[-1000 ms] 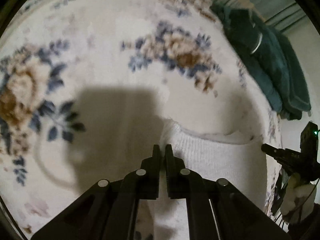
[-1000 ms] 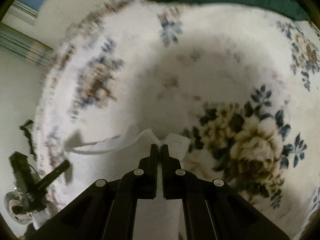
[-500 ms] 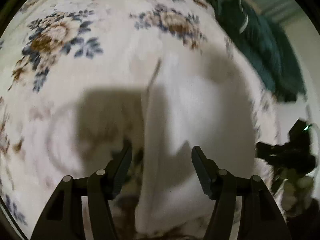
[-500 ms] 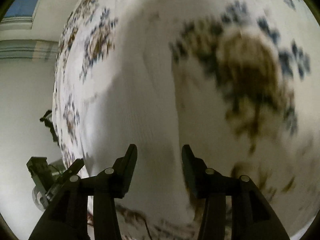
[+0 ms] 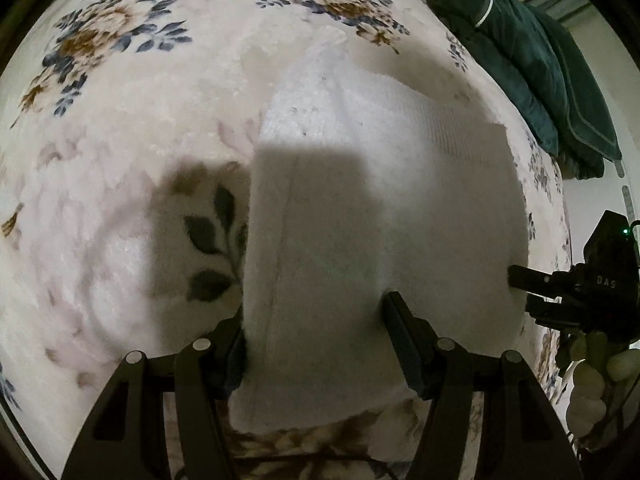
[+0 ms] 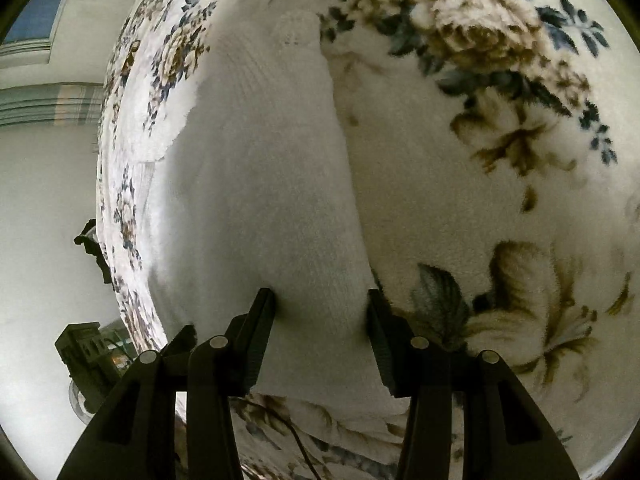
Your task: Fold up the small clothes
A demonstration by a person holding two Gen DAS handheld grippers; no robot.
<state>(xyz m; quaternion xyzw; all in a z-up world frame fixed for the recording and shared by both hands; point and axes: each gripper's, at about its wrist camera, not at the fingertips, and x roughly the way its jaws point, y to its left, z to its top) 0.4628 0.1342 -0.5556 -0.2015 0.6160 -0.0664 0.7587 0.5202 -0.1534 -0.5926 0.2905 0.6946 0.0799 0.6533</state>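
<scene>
We see a plain white ribbed knit garment [image 5: 384,184] on a cream plush blanket [image 5: 132,128] printed with tan-brown roses and slate-blue leaves. A dark teal quilted cover [image 5: 532,64] carries pale piping. Both tools, left [image 5: 316,344] and right [image 6: 320,328], are matt black.

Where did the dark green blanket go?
In the left wrist view the dark green blanket lies bunched at the top right, on the far edge of the flowery bedspread, beyond the white garment.
</scene>
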